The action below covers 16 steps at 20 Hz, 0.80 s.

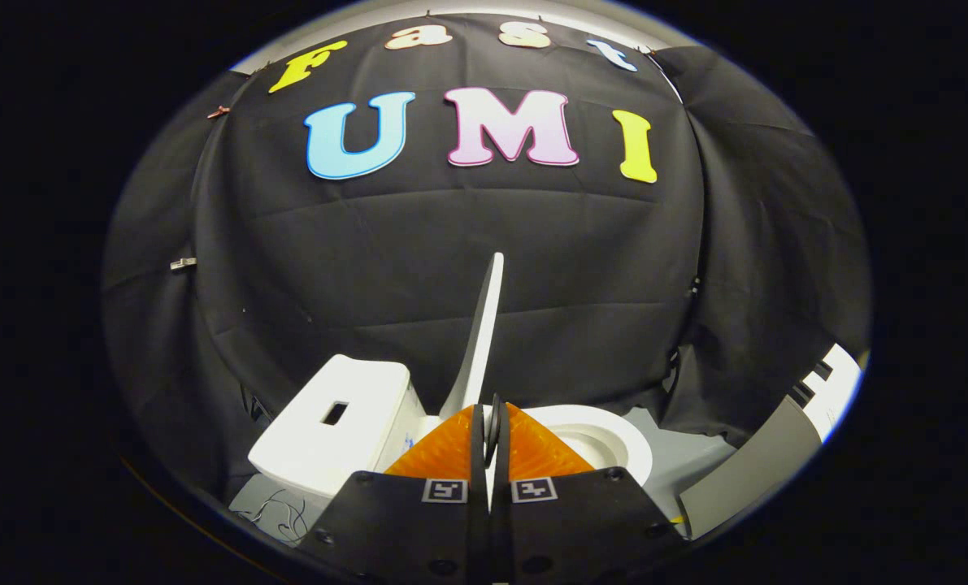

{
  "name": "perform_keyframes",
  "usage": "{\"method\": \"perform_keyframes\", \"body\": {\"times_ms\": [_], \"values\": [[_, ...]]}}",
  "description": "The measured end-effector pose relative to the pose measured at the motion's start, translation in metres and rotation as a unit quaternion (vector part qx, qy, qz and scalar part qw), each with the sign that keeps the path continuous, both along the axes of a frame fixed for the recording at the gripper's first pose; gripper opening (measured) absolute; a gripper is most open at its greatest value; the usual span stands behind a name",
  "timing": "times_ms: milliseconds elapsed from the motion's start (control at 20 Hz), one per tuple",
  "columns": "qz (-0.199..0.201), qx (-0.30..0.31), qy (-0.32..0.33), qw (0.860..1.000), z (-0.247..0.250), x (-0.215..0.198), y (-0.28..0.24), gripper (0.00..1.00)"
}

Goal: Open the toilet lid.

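1. Hand-held gripper: two black bodies, each carrying a small square black-and-white marker, and two orange ribbed fingers. The fingers are drawn together with only a thin slit left between them.
2. In that slit sits the near edge of the thin white plastic toilet lid. Both fingers appear to press on it from either side, so the gripper is closed on the lid.
3. Lid attitude: raised, close to upright, seen edge-on. Its long axis runs from between the fingers up and away, ending in a narrow tip against the black cloth wall. It tilts slightly toward the tank side at the bottom.
4. White ceramic toilet bowl: just beyond the fingers, to their right. Its round rim and pale inner wall are exposed. The fingers cover the bottom of the bowl, so any contents cannot be told.
5. White boxy toilet tank: beyond the fingers on the left. It has a flat top with one small dark rectangular opening.
6. Thin loose wires lie on the pale grey floor in front of the tank.
7. Grey and white panel with black marks stands well right of the bowl.
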State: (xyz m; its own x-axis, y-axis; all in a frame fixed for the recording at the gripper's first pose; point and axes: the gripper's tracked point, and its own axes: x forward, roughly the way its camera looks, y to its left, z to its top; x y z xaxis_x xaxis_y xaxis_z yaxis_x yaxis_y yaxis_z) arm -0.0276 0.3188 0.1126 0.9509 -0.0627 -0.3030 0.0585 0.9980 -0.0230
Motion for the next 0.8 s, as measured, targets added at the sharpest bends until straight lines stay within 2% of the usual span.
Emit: {"method": "perform_keyframes", "body": {"times_ms": [200,450,600,800], "values": [[0.014,-0.015,-0.007,1.0,0.003,0.001,0.031,0.05],[0.013,-0.041,-0.025,0.999,0.004,0.002,0.054,0.05],[0.011,-0.078,-0.048,0.996,0.005,0.003,0.068,0.05],[0.013,-0.084,-0.063,0.994,0.001,0.004,0.089,0.05]]}}
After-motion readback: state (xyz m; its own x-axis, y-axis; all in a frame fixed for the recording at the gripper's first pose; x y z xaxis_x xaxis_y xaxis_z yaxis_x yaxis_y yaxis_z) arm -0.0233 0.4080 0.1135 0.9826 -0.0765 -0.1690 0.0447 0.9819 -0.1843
